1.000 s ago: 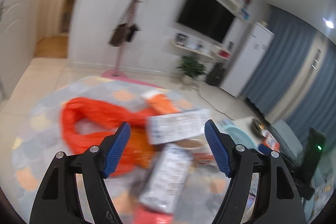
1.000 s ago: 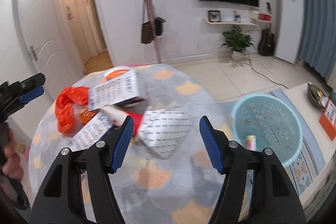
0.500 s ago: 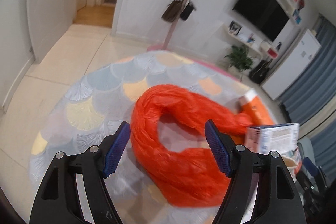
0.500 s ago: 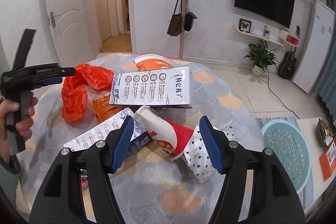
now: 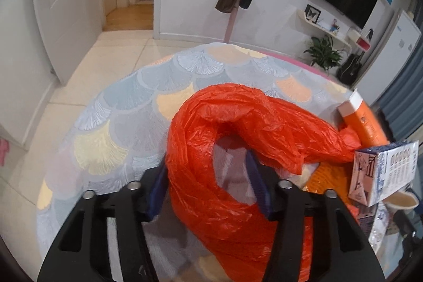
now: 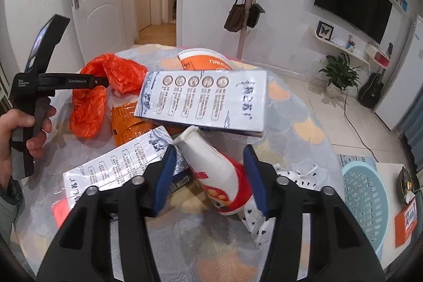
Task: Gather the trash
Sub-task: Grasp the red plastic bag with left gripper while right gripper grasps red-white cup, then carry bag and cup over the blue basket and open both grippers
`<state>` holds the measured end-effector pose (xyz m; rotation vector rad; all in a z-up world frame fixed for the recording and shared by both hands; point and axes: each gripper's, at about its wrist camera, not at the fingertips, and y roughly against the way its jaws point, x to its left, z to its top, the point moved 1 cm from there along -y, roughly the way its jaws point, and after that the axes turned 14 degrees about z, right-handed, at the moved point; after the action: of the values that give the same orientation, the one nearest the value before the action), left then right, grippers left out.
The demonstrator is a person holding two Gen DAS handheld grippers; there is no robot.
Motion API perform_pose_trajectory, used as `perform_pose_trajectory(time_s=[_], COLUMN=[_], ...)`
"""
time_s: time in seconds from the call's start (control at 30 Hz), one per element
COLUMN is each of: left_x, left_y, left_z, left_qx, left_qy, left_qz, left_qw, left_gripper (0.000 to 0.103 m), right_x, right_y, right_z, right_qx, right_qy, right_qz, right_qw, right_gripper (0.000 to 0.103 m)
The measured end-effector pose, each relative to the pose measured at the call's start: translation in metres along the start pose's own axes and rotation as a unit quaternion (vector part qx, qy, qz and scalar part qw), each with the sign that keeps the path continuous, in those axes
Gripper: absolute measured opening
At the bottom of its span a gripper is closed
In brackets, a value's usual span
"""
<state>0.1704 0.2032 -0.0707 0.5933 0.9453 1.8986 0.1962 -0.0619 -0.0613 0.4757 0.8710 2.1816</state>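
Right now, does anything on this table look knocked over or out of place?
Yes. A white and red bottle lies on its side between the open right tool's fingers. A white printed box rests tilted across it and other litter. The orange plastic bag sprawls crumpled, straddled by the open left tool.

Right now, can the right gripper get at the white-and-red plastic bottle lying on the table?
Probably yes: the right gripper is open with the white-and-red plastic bottle already between its fingers, nothing lying over it.
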Motion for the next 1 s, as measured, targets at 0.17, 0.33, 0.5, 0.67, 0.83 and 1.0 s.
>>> perform_pose_trajectory(time_s=[0.17,0.33,0.5,0.67,0.83,1.0], left_x=[0.002,-0.001,-0.001,-0.007,-0.015,-0.028], left_y=[0.005,0.031,0.079,0.125,0.163,0.198], left_z=[0.000,0.003,0.006,0.009,0.008,0.009], left_qx=[-0.006,-0.055,-0.118,-0.171,-0.211,-0.241], left_qy=[0.002,0.006,0.008,0.007,0.001,-0.007], left_qz=[-0.015,-0.029,-0.051,-0.071,-0.097,-0.126], left_qw=[0.9999,0.9980,0.9917,0.9827,0.9726,0.9623], left_gripper=[0.021,0.019,0.018,0.018,0.018,0.018], right_x=[0.010,0.019,0.022,0.024,0.027,0.026], right_y=[0.005,0.022,0.047,0.075,0.098,0.114], right_z=[-0.001,-0.001,0.003,0.009,0.011,0.012], right_qx=[-0.009,-0.035,-0.076,-0.130,-0.166,-0.186], right_qy=[0.017,0.025,0.018,0.006,-0.003,-0.010], right_qz=[-0.003,0.001,0.019,0.056,0.065,0.061], right_qw=[1.000,0.999,0.997,0.990,0.984,0.981], right_gripper=[0.023,0.020,0.019,0.019,0.019,0.019])
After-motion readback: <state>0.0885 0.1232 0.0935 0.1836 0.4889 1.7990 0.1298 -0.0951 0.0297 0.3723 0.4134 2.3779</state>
